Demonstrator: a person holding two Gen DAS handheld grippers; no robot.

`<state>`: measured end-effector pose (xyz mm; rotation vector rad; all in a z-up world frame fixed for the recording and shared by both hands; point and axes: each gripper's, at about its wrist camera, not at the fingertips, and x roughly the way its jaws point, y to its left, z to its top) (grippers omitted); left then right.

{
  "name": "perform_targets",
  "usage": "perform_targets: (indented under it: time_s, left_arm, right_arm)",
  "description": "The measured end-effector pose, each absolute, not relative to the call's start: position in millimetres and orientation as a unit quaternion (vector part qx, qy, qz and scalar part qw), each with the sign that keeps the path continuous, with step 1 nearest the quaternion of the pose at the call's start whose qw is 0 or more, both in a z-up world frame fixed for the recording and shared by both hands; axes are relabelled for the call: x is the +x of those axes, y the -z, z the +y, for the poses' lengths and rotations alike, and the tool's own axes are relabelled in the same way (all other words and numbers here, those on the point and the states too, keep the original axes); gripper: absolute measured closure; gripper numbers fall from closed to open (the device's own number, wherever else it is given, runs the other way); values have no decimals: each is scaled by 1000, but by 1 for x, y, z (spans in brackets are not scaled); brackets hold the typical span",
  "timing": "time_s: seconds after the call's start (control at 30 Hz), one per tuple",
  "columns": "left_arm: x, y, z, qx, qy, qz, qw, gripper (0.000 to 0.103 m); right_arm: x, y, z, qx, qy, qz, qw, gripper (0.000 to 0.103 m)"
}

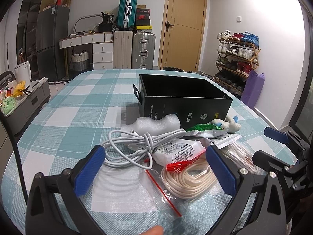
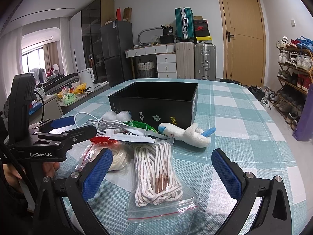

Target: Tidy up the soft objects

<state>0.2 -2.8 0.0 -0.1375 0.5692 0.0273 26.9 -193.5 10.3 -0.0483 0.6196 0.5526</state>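
Observation:
A pile of soft items lies on the checked tablecloth in front of an open black box [image 1: 183,98] [image 2: 156,101]. My left gripper [image 1: 155,168] [image 2: 78,127] is open, low over a bagged cream rope [image 1: 189,182], beside a white cable [image 1: 133,146], a tissue pack [image 1: 178,150] and a foam piece [image 1: 156,124]. My right gripper [image 2: 162,174] [image 1: 266,146] is open too, straddling a zip bag of striped laces [image 2: 156,168] [image 1: 240,154] without touching it. A white plush toy [image 2: 187,134] [image 1: 230,124] and a green packet [image 2: 140,126] lie against the box front.
The table [image 2: 244,137] drops off at the left and right. Behind it stand suitcases [image 1: 142,51], white drawers [image 1: 102,55], a door and a shoe rack [image 2: 293,74]. A side cabinet [image 1: 29,99] with clutter sits left of the table.

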Motion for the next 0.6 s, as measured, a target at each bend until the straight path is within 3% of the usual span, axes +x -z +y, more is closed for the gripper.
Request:
perform_targets:
  time_s: [0.6]
  left_arm:
    - [0, -2, -2, -66, -11, 280, 958, 0]
  right_arm:
    - [28, -7, -190, -27, -267, 304, 914, 0]
